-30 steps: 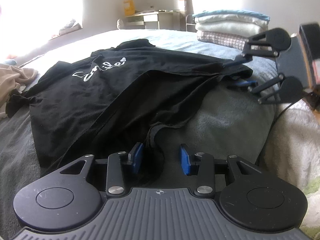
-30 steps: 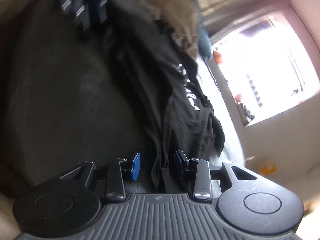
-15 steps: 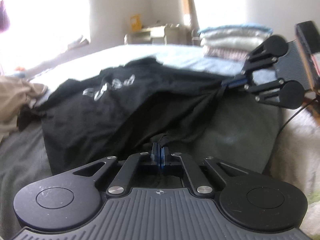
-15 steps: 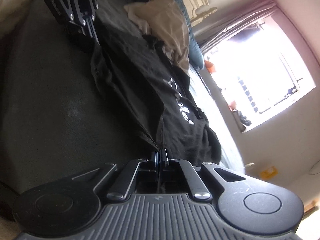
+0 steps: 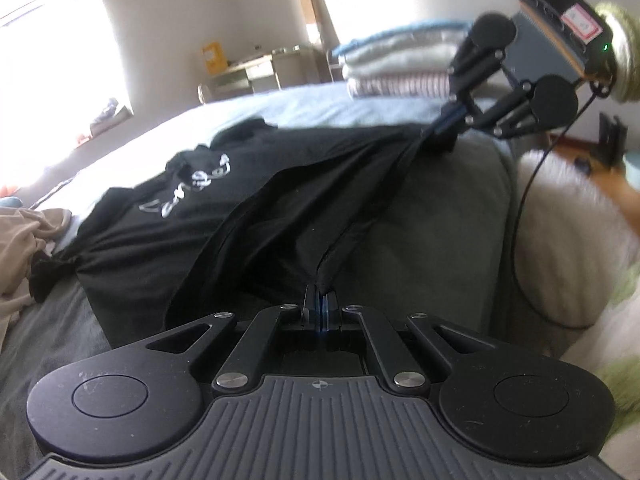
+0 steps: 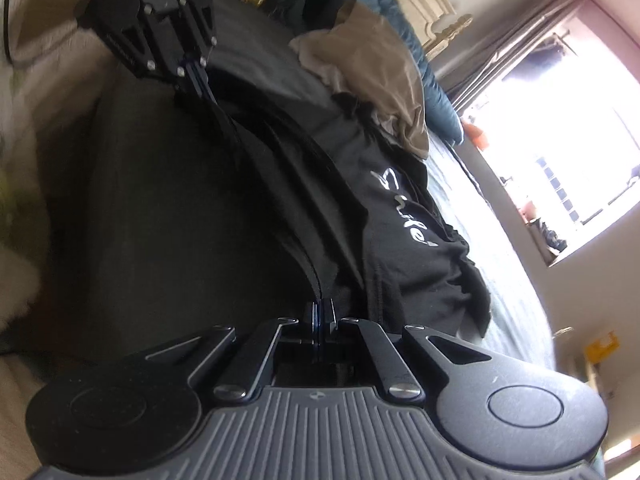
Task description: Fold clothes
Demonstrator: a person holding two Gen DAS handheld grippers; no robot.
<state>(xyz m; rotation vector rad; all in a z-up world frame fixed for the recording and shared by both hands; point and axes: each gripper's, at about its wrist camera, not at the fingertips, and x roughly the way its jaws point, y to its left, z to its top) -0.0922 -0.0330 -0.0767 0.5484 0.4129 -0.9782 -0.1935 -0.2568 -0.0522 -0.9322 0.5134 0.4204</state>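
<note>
- At the bottom centre of the left wrist view, the left gripper [image 5: 321,305] has its jaws pinched together on a bunched edge of the black T-shirt [image 5: 256,208]; the cloth rises straight out from between the blue pads.
- From that pinch a taut fold of the shirt runs up and to the right, ending at the right gripper [image 5: 442,125] in the upper right of the frame, whose jaws are likewise clamped on the shirt's edge.
- Left of centre in this view the rest of the shirt lies spread on the grey blanket [image 5: 436,216], its white script lettering [image 5: 192,184] facing up.
- At the left edge a crumpled beige garment [image 5: 20,248] sits beside the shirt's sleeve.
- Toward the upper middle, a stack of folded linens [image 5: 400,64] rests at the far side of the bed, and a black cable [image 5: 524,216] hangs down at the right over a white fluffy cover [image 5: 576,240].
- Bottom centre of the right wrist view, the right gripper [image 6: 320,316] grips a narrow strip of the black T-shirt [image 6: 404,248] between closed jaws.
- The hem stretches from there to the upper left of that frame, where the left gripper [image 6: 194,80] holds the other corner.
- To the right of that line, the shirt's body with its lettering drapes over the bed, and the beige garment [image 6: 376,68] lies above it, near a bright window [image 6: 568,152].
</note>
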